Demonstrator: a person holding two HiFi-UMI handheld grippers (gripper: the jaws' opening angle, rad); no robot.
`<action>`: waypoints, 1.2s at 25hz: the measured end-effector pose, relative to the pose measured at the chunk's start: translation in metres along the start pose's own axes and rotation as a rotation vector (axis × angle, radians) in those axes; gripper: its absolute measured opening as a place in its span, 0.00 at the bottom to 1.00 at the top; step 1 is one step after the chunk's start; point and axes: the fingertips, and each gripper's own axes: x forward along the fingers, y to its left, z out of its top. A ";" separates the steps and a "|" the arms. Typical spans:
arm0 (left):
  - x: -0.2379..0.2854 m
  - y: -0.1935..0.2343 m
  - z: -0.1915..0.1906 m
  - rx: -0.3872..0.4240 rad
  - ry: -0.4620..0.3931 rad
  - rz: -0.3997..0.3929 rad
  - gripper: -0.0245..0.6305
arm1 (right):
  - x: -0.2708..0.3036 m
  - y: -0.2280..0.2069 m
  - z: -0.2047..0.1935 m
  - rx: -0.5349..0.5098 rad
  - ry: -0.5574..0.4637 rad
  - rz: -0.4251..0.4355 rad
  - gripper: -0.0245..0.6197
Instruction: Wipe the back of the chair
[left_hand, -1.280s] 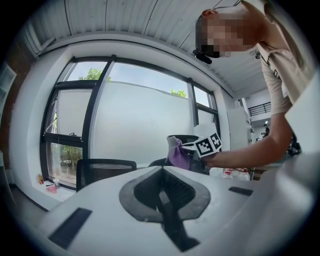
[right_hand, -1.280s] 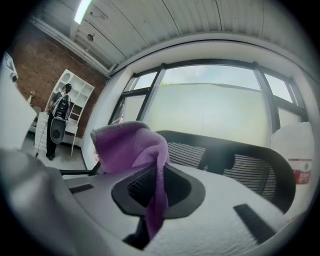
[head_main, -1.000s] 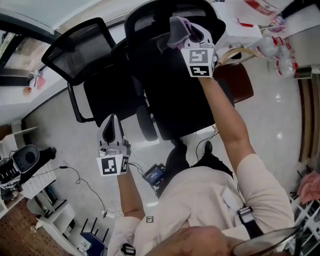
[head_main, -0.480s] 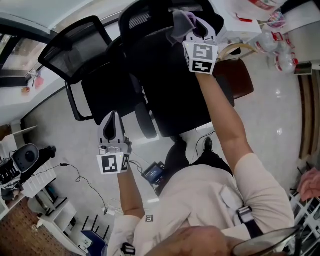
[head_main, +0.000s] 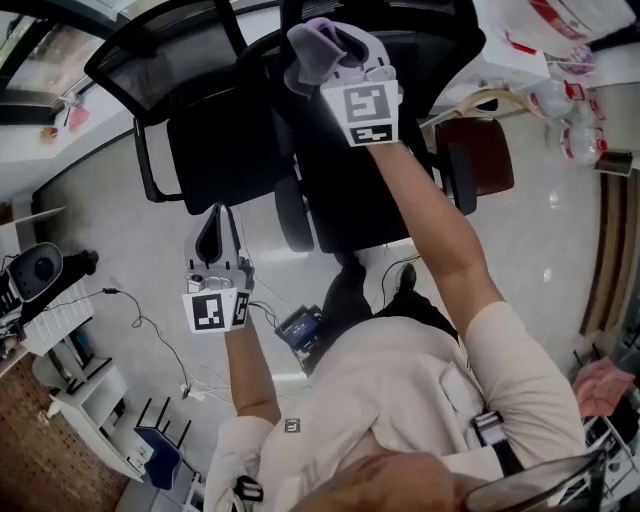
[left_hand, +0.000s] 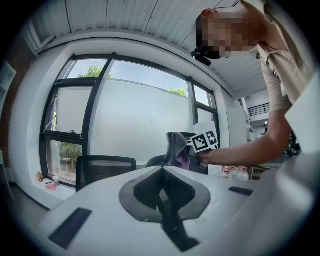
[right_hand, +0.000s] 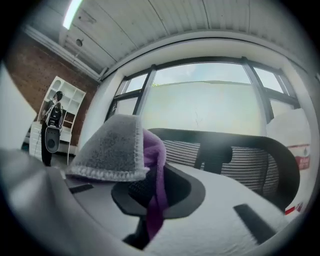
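A black office chair (head_main: 365, 170) stands in front of me, its mesh back and headrest (right_hand: 227, 150) filling the right gripper view. My right gripper (head_main: 338, 52) is shut on a grey and purple cloth (head_main: 312, 42), held at the top of the chair back. The cloth (right_hand: 117, 147) folds over the shut jaws of that gripper (right_hand: 152, 210). My left gripper (head_main: 214, 226) hangs lower left of the chair, apart from it, with nothing in it. In the left gripper view its jaws (left_hand: 162, 192) meet, and beyond them are the cloth (left_hand: 175, 145) and the right gripper (left_hand: 199, 152).
A second black mesh chair (head_main: 185, 110) stands just left of the first. A brown seat (head_main: 478, 150) and a white table with bottles (head_main: 560, 60) are at the right. Cables and a small device (head_main: 300, 350) lie on the floor, and white shelving (head_main: 90, 400) stands lower left.
My right gripper has carried the cloth to the left along the top of the chair back. The left gripper has drifted slightly.
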 end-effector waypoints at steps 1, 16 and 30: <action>0.002 -0.001 0.000 -0.001 -0.002 -0.003 0.05 | 0.000 -0.009 -0.004 -0.018 0.012 -0.007 0.06; -0.012 -0.007 0.007 0.023 -0.042 -0.019 0.05 | -0.052 -0.164 -0.020 -0.149 0.179 -0.277 0.06; -0.073 -0.064 0.076 0.096 -0.107 -0.040 0.05 | -0.187 -0.116 0.063 0.022 0.083 -0.065 0.06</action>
